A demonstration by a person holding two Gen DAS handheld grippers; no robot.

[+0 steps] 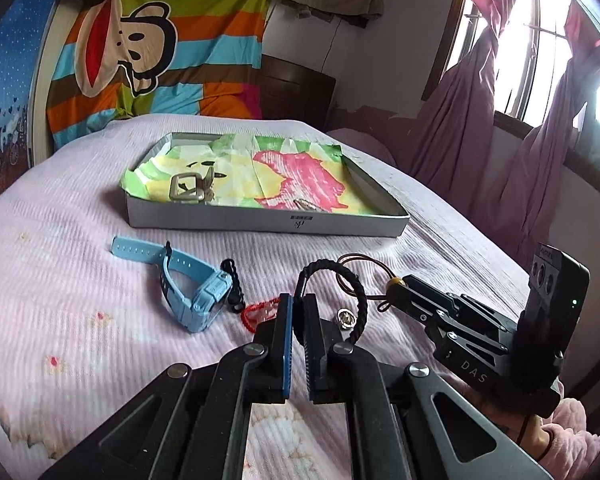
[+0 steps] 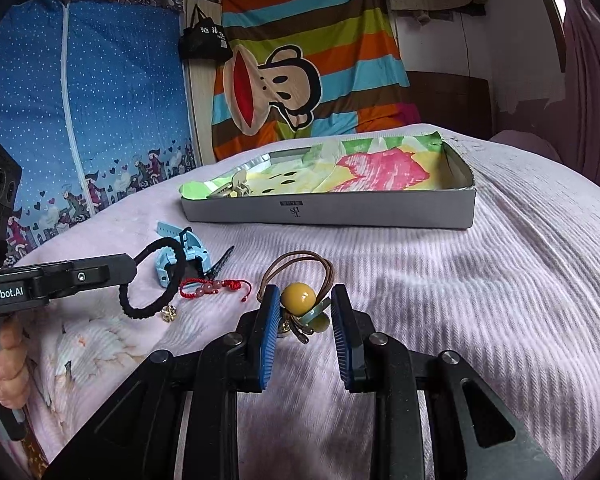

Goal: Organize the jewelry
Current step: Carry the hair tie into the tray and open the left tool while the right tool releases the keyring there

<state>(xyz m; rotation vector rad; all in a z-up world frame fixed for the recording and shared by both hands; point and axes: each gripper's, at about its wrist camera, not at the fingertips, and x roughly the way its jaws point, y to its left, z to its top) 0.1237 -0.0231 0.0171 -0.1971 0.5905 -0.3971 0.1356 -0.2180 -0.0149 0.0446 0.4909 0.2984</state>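
My left gripper is shut on a black braided bracelet, holding its loop just above the pink bedsheet. In the right wrist view that same gripper comes in from the left with the bracelet hanging from it. My right gripper is shut on a brown cord bracelet with a yellow bead, low over the sheet. The bead and a green disc sit between its pads. A grey box lined with coloured paper lies beyond, with a beige claw clip inside.
On the sheet lie a light blue watch, a black hair clip, a red string bracelet and a small metal ring. The window and pink curtains stand to the right, and a striped cloth hangs behind the bed.
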